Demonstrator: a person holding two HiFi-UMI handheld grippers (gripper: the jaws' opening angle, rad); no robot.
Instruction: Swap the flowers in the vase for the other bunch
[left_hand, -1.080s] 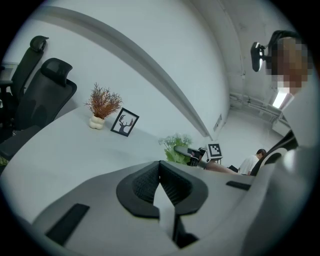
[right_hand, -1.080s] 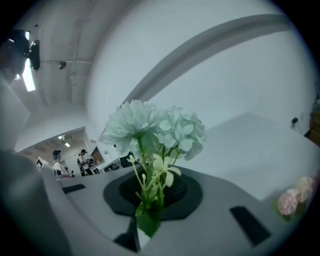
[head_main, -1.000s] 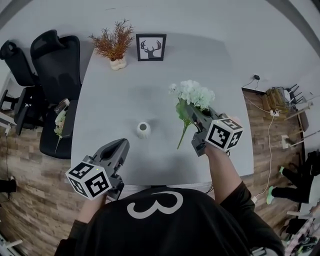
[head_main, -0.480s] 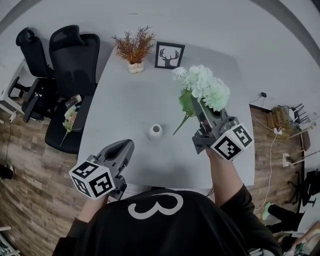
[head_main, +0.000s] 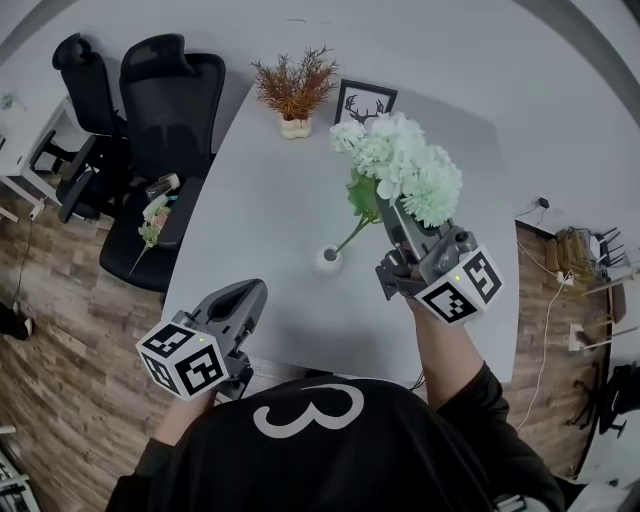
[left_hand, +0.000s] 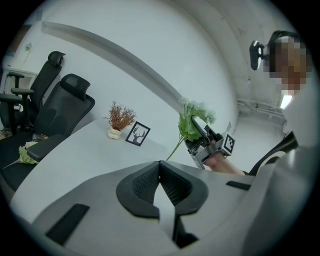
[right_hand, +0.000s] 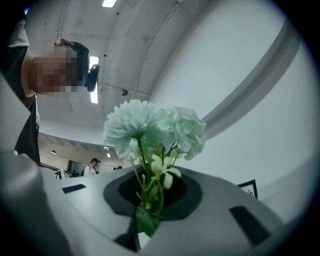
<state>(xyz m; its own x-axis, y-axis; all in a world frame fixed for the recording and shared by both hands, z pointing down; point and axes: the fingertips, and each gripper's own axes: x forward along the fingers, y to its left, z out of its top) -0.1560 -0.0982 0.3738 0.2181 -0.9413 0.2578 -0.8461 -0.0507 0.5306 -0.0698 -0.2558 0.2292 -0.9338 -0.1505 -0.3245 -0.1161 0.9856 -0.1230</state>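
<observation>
Lowering the white bunch (head_main: 400, 170) stem-first into the vase (head_main: 328, 260) looks like the step: line the tip over the mouth, drop slowly, release once seated. Bunch: pale fluffy heads, thin green stem, held above the table (head_main: 260, 190), tip near the vase. Right gripper (head_main: 398, 222) fingers pinch the stems; left gripper (head_main: 245, 292) fingers pressed together, empty.

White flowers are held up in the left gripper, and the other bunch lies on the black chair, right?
No. The white flowers are held up in the right gripper, whose jaws grip them, as the right gripper view shows. The other bunch does lie on the black chair.
</observation>
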